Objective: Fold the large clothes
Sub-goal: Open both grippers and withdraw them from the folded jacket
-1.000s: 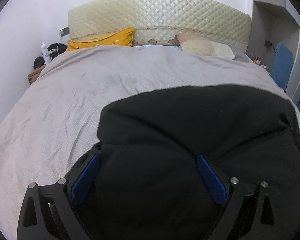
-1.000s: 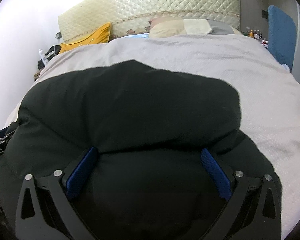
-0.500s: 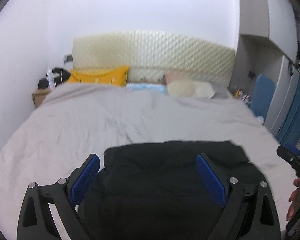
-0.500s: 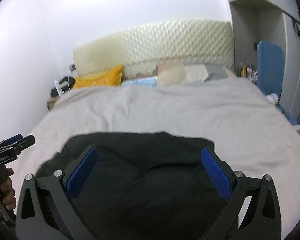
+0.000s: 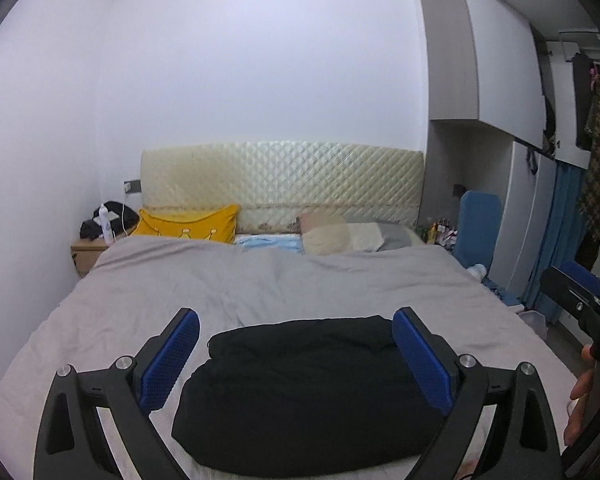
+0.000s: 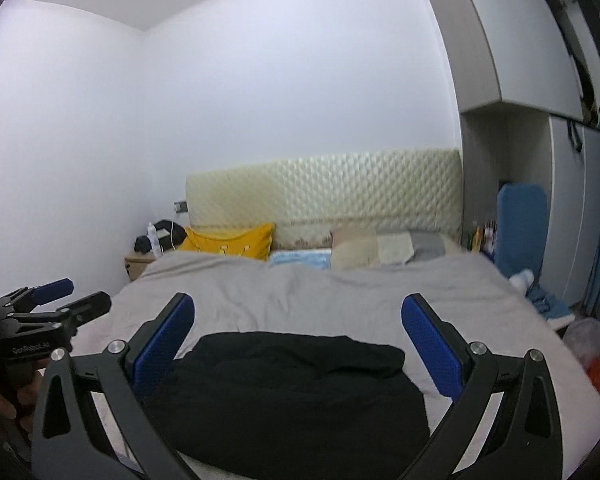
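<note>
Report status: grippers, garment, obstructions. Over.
Left gripper open, empty. Right gripper open, empty. Black garment lies bundled on bed. Nothing blocking.

Your garment: one black garment (image 5: 308, 392), thick and soft-looking, plain dark fabric with no visible print. You've got it folded into a compact, roughly rectangular bundle lying flat on the grey bedspread (image 5: 260, 284), at the foot end of the bed, roughly centred across it and well apart from the pillows. The far edge shows a rolled, slightly raised fold with a few creases; the near part bulges and looks rounded. In the right wrist view the same bundle (image 6: 292, 396) sits low in frame, far right corner a bit lumpy. Nothing is touching it.
</note>
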`<state>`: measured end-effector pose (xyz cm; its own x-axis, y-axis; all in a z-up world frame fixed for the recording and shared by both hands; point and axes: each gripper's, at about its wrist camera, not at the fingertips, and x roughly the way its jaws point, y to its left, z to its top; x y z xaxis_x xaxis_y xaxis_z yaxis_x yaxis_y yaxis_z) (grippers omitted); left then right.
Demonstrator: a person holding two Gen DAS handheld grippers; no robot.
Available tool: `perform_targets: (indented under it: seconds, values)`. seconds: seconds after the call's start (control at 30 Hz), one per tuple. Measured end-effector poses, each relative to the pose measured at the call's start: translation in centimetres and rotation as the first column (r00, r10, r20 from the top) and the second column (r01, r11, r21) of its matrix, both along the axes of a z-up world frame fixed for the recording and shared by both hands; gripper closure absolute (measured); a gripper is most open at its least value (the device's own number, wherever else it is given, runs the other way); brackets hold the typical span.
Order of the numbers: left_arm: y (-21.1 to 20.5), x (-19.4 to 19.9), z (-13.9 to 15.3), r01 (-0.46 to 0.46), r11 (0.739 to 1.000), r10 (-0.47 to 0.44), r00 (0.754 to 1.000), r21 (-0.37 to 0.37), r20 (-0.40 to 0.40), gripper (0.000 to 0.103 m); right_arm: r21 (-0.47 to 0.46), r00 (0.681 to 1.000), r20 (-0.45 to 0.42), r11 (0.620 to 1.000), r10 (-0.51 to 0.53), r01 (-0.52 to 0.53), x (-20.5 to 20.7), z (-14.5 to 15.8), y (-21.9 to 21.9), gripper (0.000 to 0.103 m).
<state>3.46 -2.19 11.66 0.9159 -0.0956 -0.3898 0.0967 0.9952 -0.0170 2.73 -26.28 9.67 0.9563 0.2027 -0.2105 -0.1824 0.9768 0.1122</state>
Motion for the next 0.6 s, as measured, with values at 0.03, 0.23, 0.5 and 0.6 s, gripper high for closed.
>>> perform_targets:
  seconds: [0.03, 0.23, 0.5, 0.6]
  values:
    - [-0.2, -0.8, 0.2, 0.001, 1.000, -0.001, 1.000, 0.001, 0.004, 0.005, -0.002, 1.000, 0.010, 1.000, 0.002, -0.002, -1.1, 0.2, 0.2, 0.000]
    - [0.0, -5.7, 1.0, 0.007, 1.000, -0.006, 0.999, -0.023, 0.048, 0.005, -0.017, 0.999, 0.038, 1.000, 0.007, -0.007, -5.5, -0.1, 1.4, 0.000]
    - [0.3, -9.3, 0.0, -0.010, 1.000, 0.011, 0.998, -0.019, 0.062, 0.005, -0.030, 1.000, 0.010, 0.999, 0.017, -0.016, -8.6, -2.3, 2.3, 0.000]
    - [0.2, -9.7, -1.0, -0.015, 1.000, 0.015, 0.999, -0.011, 0.050, 0.005, -0.027, 1.000, -0.013, 1.000, -0.003, 0.002, -9.1, -3.6, 2.2, 0.000]
